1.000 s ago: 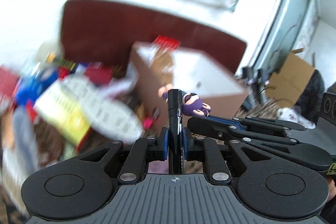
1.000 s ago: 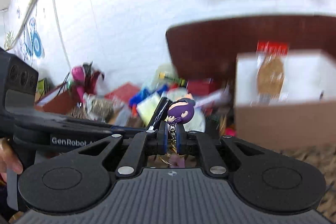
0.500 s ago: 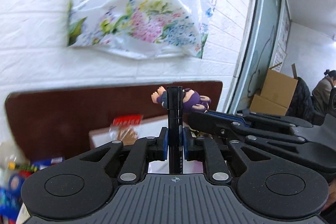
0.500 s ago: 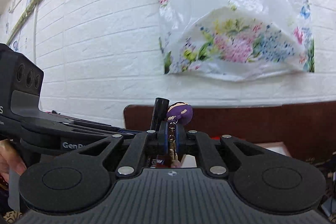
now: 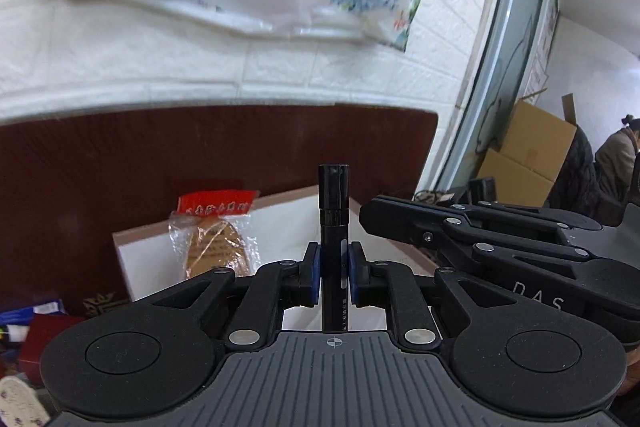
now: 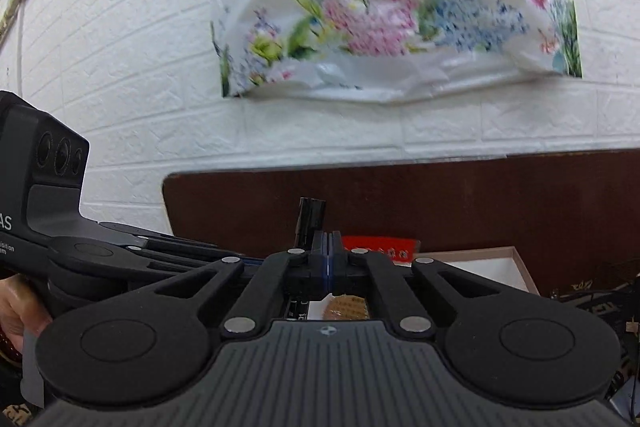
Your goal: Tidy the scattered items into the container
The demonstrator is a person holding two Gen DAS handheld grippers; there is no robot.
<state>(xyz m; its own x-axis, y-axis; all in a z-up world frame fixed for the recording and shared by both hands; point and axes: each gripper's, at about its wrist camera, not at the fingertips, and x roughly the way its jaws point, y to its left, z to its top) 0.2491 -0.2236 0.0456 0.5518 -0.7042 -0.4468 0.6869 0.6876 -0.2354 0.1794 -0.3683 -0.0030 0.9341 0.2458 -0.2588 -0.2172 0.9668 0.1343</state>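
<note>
My left gripper (image 5: 333, 269) is shut on a black marker pen (image 5: 333, 211) that stands upright between the pads, above a cardboard box (image 5: 148, 251) with a white inside. A clear snack packet with a red header (image 5: 212, 231) leans in the box. My right gripper (image 6: 328, 259) is shut with its pads together and nothing between them; it hovers over the same box (image 6: 480, 263). The right gripper's body shows at the right of the left wrist view (image 5: 500, 239). The marker also shows in the right wrist view (image 6: 309, 221).
A dark red board (image 5: 80, 179) stands behind the box against a white brick wall. A flowered plastic bag (image 6: 392, 11) hangs on the wall. Loose items (image 5: 28, 323) lie at the lower left. Cardboard boxes (image 5: 524, 159) and a person (image 5: 620, 155) are at the far right.
The purple figure keychain that my right gripper held is gone from its pads, which are now closed on nothing. Both views have tilted back down toward the box. The marker stays gripped.
</note>
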